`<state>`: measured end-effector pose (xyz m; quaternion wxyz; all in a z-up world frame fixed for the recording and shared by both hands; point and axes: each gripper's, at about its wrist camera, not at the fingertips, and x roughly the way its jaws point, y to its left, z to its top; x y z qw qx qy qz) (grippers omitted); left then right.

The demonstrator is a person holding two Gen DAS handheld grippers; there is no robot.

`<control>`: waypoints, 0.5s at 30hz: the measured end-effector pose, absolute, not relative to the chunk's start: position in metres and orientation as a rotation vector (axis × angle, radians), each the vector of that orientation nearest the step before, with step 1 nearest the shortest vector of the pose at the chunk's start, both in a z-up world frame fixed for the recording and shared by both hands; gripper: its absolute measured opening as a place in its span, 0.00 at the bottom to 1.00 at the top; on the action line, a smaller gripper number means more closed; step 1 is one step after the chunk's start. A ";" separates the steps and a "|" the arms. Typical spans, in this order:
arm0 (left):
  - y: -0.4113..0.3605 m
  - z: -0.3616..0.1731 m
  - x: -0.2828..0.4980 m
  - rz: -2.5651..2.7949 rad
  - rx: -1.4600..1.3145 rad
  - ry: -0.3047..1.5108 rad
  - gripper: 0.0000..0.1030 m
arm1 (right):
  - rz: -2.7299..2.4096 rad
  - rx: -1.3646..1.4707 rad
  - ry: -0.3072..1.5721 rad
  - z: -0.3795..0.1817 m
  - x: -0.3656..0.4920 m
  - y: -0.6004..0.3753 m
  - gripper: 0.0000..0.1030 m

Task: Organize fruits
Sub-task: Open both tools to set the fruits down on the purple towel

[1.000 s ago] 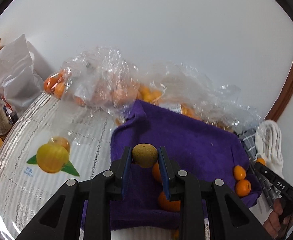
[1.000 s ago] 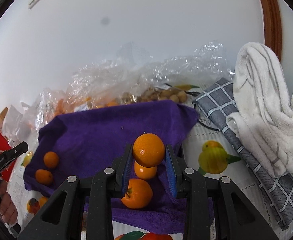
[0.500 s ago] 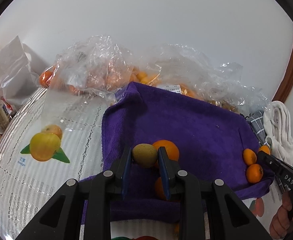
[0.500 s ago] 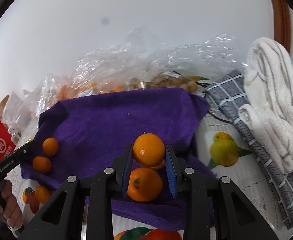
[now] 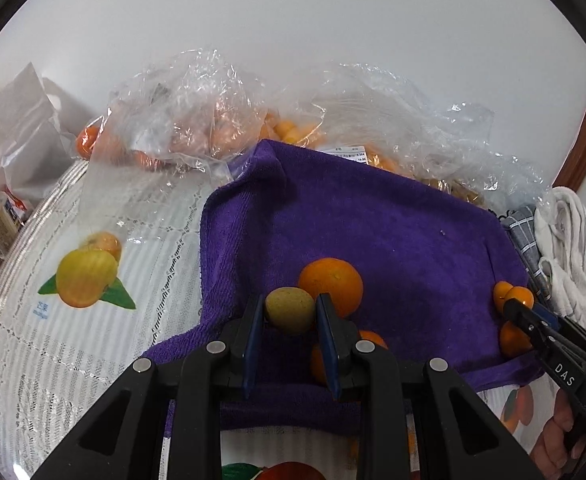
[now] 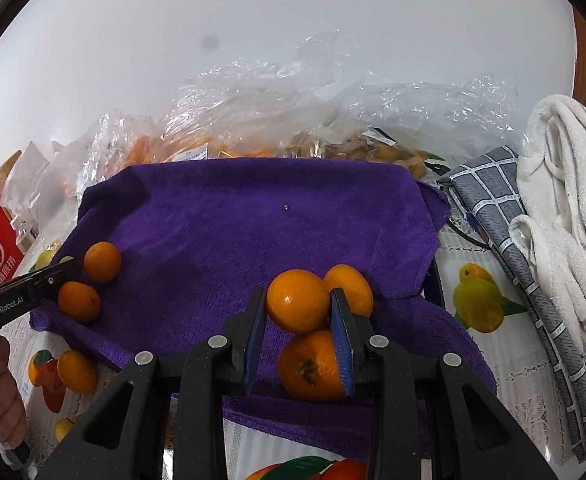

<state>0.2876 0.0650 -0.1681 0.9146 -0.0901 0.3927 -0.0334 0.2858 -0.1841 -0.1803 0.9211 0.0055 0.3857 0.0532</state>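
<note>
the small yellow-green fruit (image 5: 289,310), round and dull-skinned, sits pinched between the pads of the left gripper (image 5: 289,316) above the near edge of the purple towel (image 5: 393,232), apparently for sorting by kind. the right gripper (image 6: 298,312) clamps a glossy orange (image 6: 298,301) above two more oranges (image 6: 313,364) already grouped on the towel. bagged fruit in clear plastic bags (image 5: 197,120) lies beyond the towel.

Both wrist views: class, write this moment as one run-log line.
left claw: shut on yellow-green fruit | right claw: shut on tangerine | both over purple towel | loose tangerines on towel
</note>
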 end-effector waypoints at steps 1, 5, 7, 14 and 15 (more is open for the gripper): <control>0.065 -0.168 0.287 -0.065 -0.182 0.808 0.25 | 0.106 0.000 0.792 -0.180 0.285 -0.183 0.31; 0.066 -0.168 0.287 -0.061 -0.183 0.808 0.25 | 0.099 -0.032 0.789 -0.181 0.284 -0.181 0.38; 0.066 -0.168 0.286 -0.062 -0.186 0.810 0.25 | 0.104 -0.035 0.791 -0.180 0.283 -0.181 0.42; 0.058 -0.161 0.280 -0.079 -0.148 0.764 0.45 | 0.088 -0.025 0.727 -0.155 0.270 -0.180 0.62; 0.056 -0.158 0.278 -0.081 -0.141 0.749 0.49 | 0.079 -0.022 0.718 -0.152 0.268 -0.179 0.64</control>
